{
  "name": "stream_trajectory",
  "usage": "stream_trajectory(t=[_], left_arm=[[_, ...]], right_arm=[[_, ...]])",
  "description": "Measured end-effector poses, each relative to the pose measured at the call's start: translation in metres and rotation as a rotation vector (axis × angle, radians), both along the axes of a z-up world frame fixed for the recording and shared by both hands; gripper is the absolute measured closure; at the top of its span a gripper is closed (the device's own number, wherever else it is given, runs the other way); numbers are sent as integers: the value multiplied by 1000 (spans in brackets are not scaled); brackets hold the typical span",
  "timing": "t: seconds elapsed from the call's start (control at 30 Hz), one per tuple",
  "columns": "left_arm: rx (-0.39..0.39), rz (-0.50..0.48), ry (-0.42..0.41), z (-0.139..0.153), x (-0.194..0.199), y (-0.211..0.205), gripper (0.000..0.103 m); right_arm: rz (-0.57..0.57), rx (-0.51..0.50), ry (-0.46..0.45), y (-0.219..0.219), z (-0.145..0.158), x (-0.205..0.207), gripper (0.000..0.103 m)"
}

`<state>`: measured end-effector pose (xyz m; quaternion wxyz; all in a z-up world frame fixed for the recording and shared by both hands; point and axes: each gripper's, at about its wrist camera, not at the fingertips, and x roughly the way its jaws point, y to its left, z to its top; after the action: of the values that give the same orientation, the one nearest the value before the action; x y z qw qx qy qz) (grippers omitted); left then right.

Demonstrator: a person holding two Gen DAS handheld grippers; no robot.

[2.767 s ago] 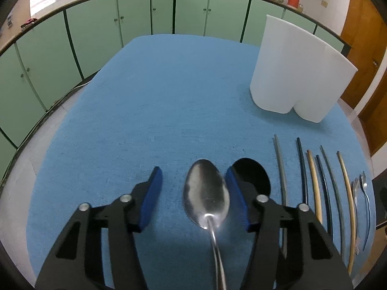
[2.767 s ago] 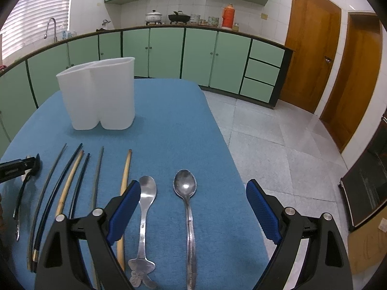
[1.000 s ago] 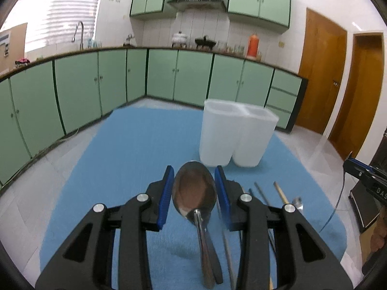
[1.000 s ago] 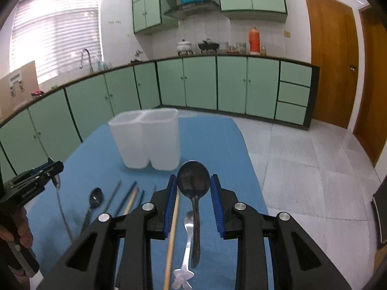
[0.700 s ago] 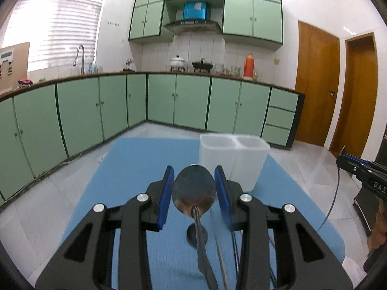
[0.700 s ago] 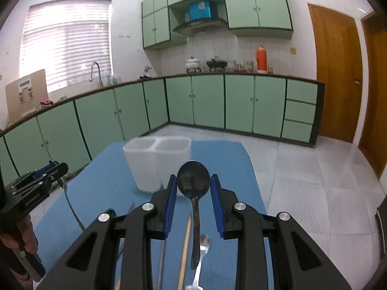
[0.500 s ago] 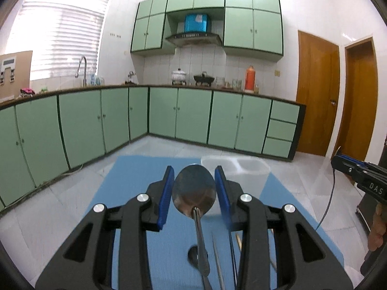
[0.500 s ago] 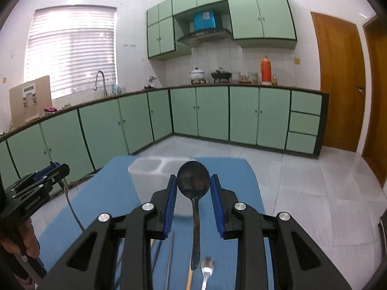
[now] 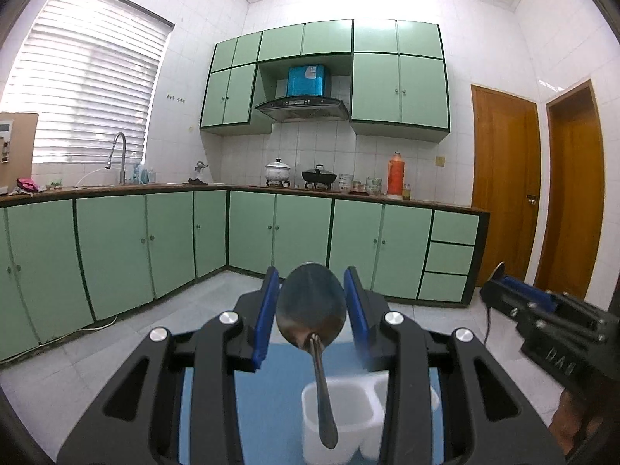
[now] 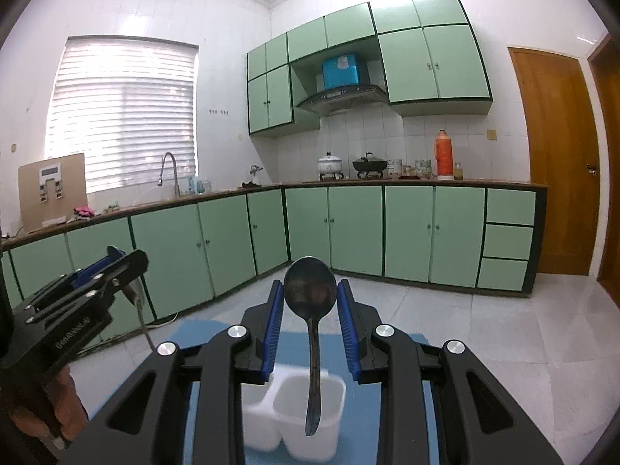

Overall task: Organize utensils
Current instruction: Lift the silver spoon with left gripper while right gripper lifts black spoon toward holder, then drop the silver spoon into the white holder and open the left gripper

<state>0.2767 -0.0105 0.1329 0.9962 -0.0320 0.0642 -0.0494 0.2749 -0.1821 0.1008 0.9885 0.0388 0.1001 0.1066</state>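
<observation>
Both of my grippers have lifted off the blue tablecloth since a moment ago, and each view now looks out across the kitchen rather than down at the laid-out cutlery. My left gripper is clamped on the left spoon by its bowl, handle dangling down over the near-left cell of the white holder. My right gripper has its jaws closed the same way on the right spoon, which hangs above the holder's right cell. I judge both spoons stiff, light and slick polished steel. Gripped across the rounded bowl edges they can pivot or slip, so I'd take hold squarely, keep the squeeze firm and lower gently, handles first.
</observation>
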Motion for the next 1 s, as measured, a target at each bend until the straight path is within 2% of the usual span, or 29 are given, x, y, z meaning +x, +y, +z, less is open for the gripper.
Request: stream_trajectory(t=[0.13, 0.33, 0.67, 0.93, 1.0], left_arm=[[-14, -2, 8, -11, 34, -7, 70], [4, -21, 78, -46, 74, -11, 70], [38, -42, 186, -99, 82, -2, 69], [43, -47, 231, -113, 75, 5, 67], [50, -43, 230, -112, 73, 5, 60]], right_arm=[[11, 23, 6, 5, -10, 34, 75], [16, -16, 68, 14, -44, 65, 75], [64, -8, 182, 14, -87, 74, 75], [73, -21, 223, 17, -101, 71, 74], [75, -26, 219, 17, -101, 69, 72]])
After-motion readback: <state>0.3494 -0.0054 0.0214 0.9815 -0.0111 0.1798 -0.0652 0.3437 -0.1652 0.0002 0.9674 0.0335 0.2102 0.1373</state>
